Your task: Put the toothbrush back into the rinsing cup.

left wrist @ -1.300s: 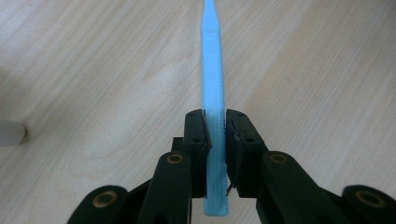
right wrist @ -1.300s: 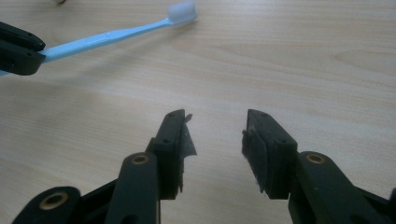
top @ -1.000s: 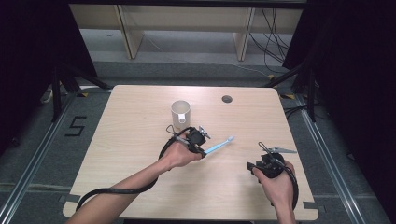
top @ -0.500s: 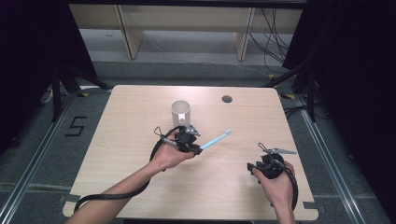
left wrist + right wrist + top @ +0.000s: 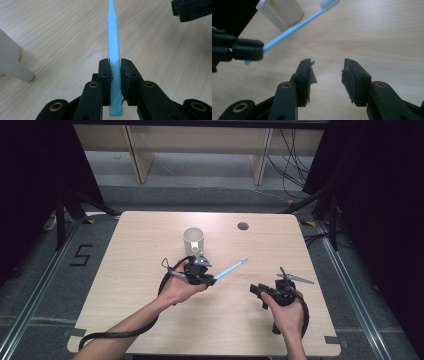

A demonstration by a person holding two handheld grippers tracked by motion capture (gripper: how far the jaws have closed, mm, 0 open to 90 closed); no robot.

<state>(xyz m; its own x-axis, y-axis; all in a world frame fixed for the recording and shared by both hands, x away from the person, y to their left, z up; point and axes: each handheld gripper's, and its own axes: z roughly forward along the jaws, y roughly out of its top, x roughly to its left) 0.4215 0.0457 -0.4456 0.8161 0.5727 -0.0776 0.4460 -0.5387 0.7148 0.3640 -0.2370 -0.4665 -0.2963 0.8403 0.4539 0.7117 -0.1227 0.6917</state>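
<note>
A light blue toothbrush (image 5: 231, 268) with a white head is held above the table, its handle (image 5: 115, 65) clamped between the jaws of my left gripper (image 5: 209, 280), which is shut on it. The brush points right and away from the person. In the right gripper view the toothbrush (image 5: 294, 27) crosses in front of the mug. A cream mug (image 5: 193, 240) stands just behind the left gripper, near the table's middle. My right gripper (image 5: 257, 292) hovers low near the front right of the table, jaws open with nothing between them (image 5: 328, 75).
The wooden table (image 5: 150, 235) has a round cable hole (image 5: 243, 226) at the back right. A black cable (image 5: 115, 335) trails from the left gripper off the front left edge. Shelving and dark stands surround the table on the floor.
The left gripper with the toothbrush has drifted slightly left and toward the person, staying close to the mug. The right gripper has stayed in place.
</note>
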